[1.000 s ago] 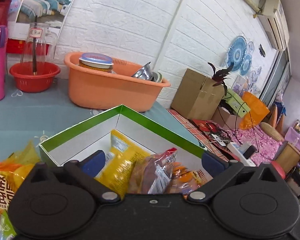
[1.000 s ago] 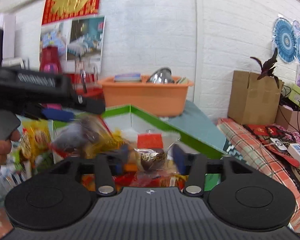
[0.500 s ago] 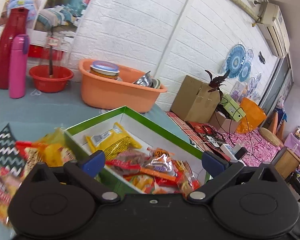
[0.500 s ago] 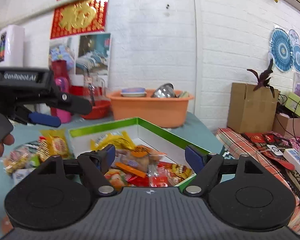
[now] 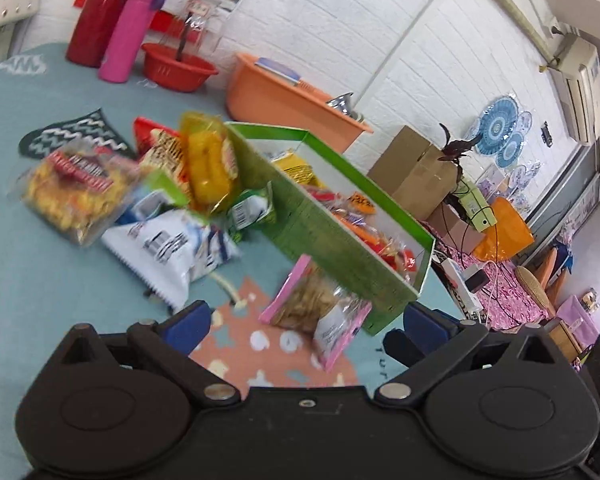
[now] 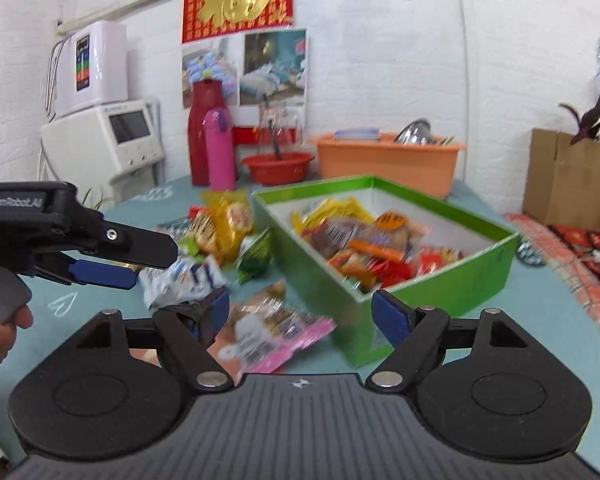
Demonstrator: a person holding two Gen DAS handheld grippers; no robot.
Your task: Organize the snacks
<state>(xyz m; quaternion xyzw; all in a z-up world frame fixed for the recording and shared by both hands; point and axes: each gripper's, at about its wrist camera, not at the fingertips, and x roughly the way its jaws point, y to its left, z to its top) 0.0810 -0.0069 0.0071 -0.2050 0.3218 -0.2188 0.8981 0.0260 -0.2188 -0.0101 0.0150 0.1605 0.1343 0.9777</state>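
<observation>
The green box [image 6: 440,284] sits on the table [image 5: 32,264], its white inside heaped with snack packets [image 6: 364,240] in yellow, orange and red. Just beside the box's near corner lies a pink-edged snack bag [image 5: 320,312], flat on the table and apart from both tools. On the far side of the box from the cardboard carton [image 5: 412,168] lies a loose pile: a white packet [image 5: 172,248], a small green packet [image 5: 252,210] touching the box wall, a yellow bag [image 5: 210,168] leaning against that wall, and a clear bag of yellow snacks [image 5: 72,192] (blurred). The left gripper [image 5: 304,322] has its jaws spread wide and empty above the pink-edged bag. The right gripper [image 6: 300,314] is likewise wide apart, holding nothing, facing the box's near corner.
</observation>
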